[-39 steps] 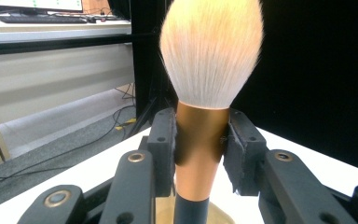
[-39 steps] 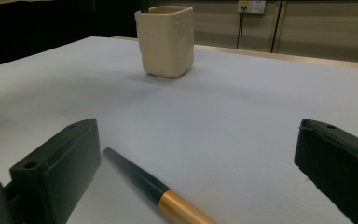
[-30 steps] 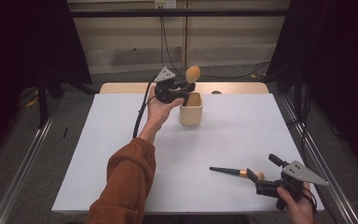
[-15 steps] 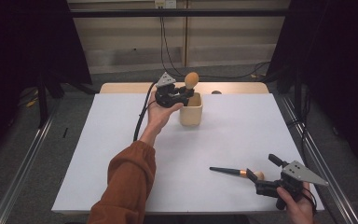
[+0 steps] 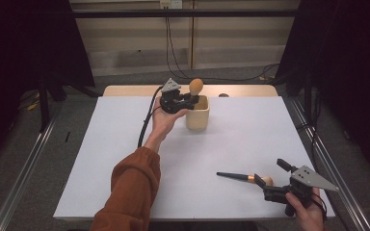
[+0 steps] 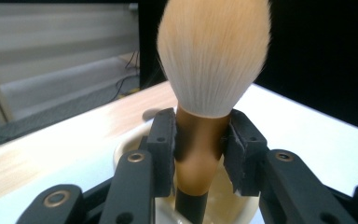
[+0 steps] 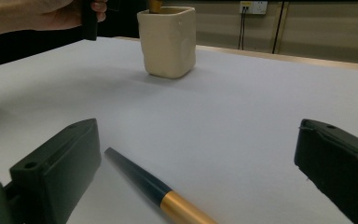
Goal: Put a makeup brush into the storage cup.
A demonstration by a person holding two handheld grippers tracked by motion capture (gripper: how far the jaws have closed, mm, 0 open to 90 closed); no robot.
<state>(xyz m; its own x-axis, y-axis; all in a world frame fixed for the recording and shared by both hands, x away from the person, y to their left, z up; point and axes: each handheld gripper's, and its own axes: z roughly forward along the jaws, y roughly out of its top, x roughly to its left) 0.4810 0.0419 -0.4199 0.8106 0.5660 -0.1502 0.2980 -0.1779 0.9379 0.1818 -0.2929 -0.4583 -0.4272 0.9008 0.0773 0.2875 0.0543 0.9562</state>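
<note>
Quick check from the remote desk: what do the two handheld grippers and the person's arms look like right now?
Both grippers are black with two jaws. The left gripper carries a grey three-cornered plate and trails a black cable; its jaw pads are dark blocks on links with brass-coloured rivets. The right gripper has a like grey plate. The left arm wears a rust-orange sleeve.

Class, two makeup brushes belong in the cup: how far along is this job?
Nothing is finished yet. In hand: the left claw is shut on the first brush, upright over the cup, its handle already inside. Left: release it, then pick up the second brush, lying on the table between the open right claw's jaws.
</note>
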